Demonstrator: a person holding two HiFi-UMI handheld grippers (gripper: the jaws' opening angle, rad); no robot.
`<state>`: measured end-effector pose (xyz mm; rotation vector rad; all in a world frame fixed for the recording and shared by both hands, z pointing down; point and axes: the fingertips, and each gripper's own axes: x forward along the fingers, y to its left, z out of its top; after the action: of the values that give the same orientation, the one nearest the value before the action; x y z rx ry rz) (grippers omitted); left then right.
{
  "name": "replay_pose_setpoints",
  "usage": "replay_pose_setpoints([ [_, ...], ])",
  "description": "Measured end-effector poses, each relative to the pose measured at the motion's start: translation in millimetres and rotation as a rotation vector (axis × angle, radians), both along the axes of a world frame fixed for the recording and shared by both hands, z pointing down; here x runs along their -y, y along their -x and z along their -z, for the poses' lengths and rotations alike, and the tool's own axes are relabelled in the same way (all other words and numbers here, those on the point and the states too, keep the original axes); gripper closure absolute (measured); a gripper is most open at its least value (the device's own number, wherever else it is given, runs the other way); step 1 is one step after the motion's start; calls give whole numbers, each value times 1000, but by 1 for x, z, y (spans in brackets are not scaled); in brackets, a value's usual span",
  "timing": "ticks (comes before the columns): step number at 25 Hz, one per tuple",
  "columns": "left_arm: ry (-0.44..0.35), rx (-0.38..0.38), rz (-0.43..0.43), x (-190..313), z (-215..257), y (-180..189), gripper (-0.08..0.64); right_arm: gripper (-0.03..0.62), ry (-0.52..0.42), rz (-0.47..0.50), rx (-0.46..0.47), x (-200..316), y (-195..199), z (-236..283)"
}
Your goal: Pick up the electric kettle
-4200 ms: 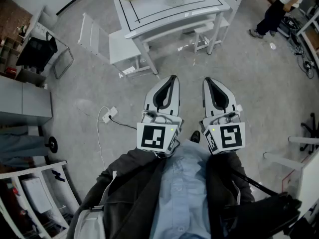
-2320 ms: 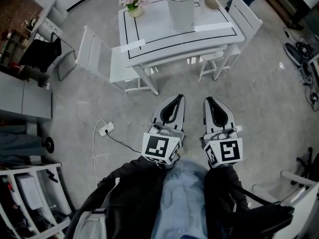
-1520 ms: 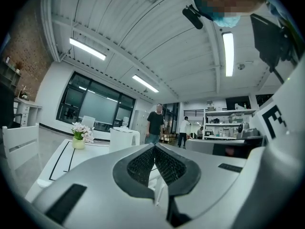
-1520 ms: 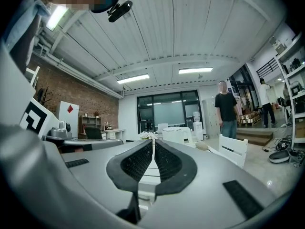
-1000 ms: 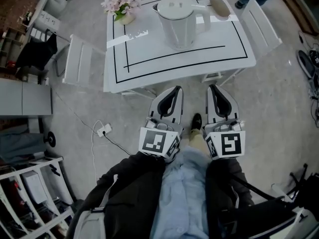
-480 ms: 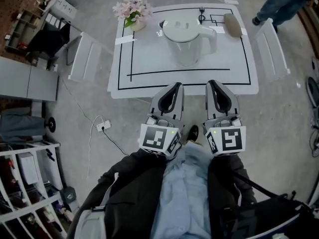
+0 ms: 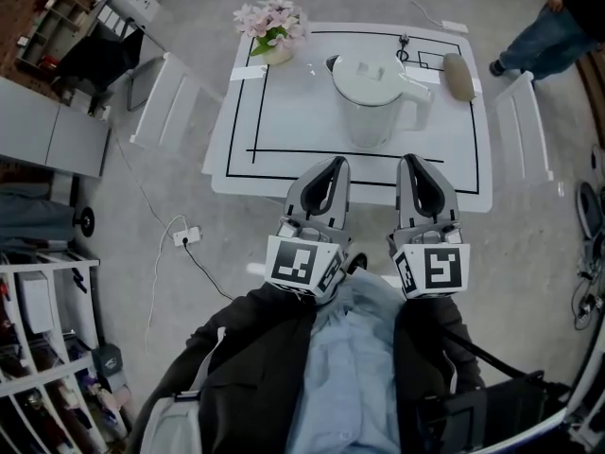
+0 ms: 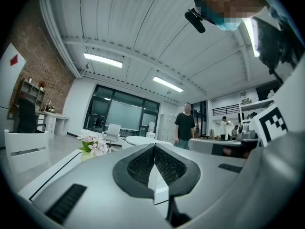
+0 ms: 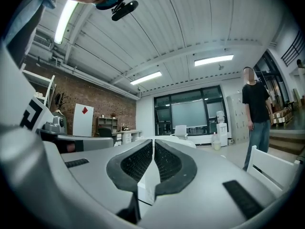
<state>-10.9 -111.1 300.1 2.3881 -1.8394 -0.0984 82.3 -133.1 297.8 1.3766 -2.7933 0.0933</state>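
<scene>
The white electric kettle [image 7: 376, 99] stands upright on the white table [image 7: 284, 121], right of centre, its handle toward the right. In the head view both grippers are held side by side at the table's near edge, short of the kettle and apart from it. My left gripper [image 7: 333, 163] is shut with nothing between its jaws, and so is my right gripper [image 7: 409, 159]. The left gripper [image 8: 154, 148] and the right gripper [image 9: 153, 141] each show their jaws pressed together in their own views, pointing level across the room. I cannot make out the kettle in either gripper view.
A vase of pink flowers [image 7: 274, 26] and a beige oblong object [image 7: 458, 76] sit at the table's far side. White chairs [image 7: 159, 102] flank the table. A person [image 7: 558, 26] stands at the far right. A power strip [image 7: 184, 236] lies on the floor; shelving [image 7: 38, 348] stands at the left.
The table and kettle have drawn nearer and shifted right in the head view. Both shut grippers now reach over the table's near edge instead of the floor.
</scene>
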Motion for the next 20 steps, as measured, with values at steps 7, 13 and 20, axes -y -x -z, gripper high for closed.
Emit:
replay_pose_setpoints([
  [7, 4, -19, -16, 39, -10, 22, 554, 574, 8, -32, -23, 34, 19, -9],
  [13, 47, -25, -46, 71, -26, 29, 554, 574, 59, -84, -36, 62, 20, -27],
  [20, 117, -50, -57, 94, -63, 40, 554, 574, 141, -153, -49, 83, 14, -68],
])
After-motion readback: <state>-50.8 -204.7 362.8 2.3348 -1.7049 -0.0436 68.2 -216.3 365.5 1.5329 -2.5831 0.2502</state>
